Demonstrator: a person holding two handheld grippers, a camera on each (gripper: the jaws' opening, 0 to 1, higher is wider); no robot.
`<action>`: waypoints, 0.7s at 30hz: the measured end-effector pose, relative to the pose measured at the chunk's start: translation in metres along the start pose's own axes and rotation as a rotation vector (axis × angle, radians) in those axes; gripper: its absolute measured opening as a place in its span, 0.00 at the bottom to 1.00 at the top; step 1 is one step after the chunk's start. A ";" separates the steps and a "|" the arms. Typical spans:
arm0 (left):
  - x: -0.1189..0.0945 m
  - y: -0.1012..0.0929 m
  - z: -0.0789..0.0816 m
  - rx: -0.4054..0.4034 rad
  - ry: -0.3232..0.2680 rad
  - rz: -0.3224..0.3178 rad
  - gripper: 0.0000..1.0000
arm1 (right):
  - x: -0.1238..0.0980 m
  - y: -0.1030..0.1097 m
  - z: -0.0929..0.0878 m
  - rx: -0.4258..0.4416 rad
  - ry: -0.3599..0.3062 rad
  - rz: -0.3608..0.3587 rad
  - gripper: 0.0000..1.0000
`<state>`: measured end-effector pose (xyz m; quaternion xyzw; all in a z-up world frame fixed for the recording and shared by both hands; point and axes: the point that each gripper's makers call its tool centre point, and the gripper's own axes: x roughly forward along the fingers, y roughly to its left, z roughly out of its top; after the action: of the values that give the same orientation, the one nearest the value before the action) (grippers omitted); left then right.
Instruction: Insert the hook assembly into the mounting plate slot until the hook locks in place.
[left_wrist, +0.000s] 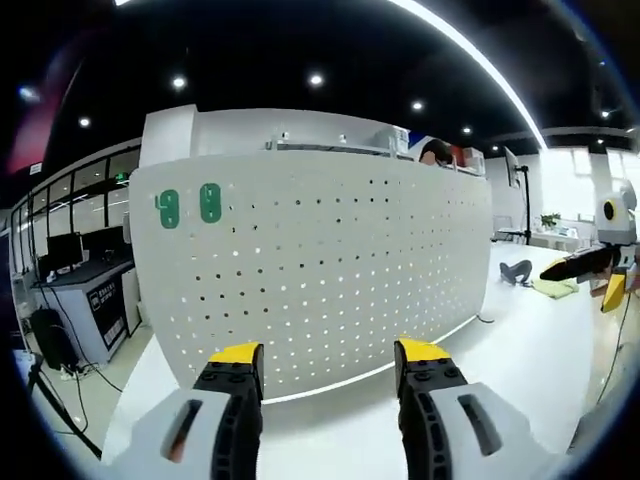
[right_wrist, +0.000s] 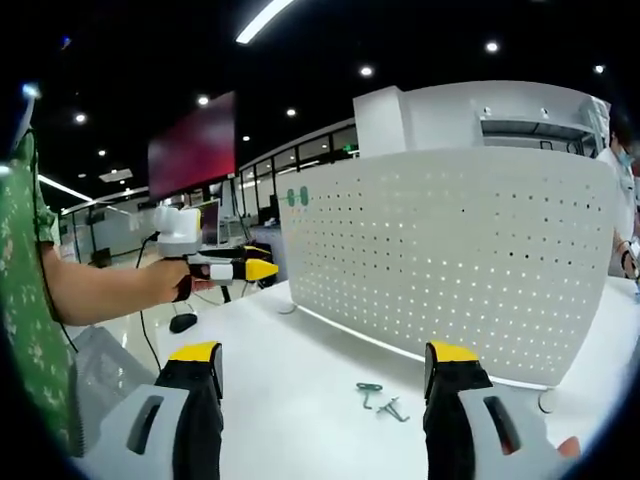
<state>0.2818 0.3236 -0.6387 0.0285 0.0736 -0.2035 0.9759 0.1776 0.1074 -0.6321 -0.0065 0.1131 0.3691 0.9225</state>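
Note:
A white perforated mounting plate (left_wrist: 320, 270) stands upright on the white table, with two green pieces (left_wrist: 188, 205) fixed near its top left corner. My left gripper (left_wrist: 328, 355) is open just in front of the plate, nothing between its jaws. In the right gripper view, the plate (right_wrist: 460, 250) stands to the right. A small green hook (right_wrist: 370, 393) and a grey metal hook (right_wrist: 393, 410) lie on the table before it. My right gripper (right_wrist: 323, 352) is open above the table, the hooks just ahead between its jaws. A hand holds the left gripper (right_wrist: 243, 270) at the far left.
The right gripper (left_wrist: 592, 266) enters the left gripper view at the right edge. A black object (left_wrist: 516, 270) and a yellow item (left_wrist: 556, 288) lie on the table past the plate's right end. A dark mouse-like object (right_wrist: 183, 322) rests near the cable. Office desks with monitors (left_wrist: 65, 250) stand beyond.

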 end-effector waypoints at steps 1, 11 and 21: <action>-0.003 -0.002 -0.003 0.000 0.003 -0.004 0.54 | 0.000 0.000 -0.001 0.002 0.001 0.000 0.84; -0.026 -0.023 -0.019 -0.027 0.030 -0.047 0.54 | -0.003 0.002 -0.009 0.005 0.020 -0.002 0.84; -0.046 -0.055 -0.032 -0.034 0.054 -0.105 0.54 | -0.008 0.006 -0.018 0.013 0.030 -0.002 0.84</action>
<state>0.2134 0.2941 -0.6647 0.0135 0.1048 -0.2525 0.9618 0.1643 0.1050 -0.6475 -0.0062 0.1291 0.3674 0.9211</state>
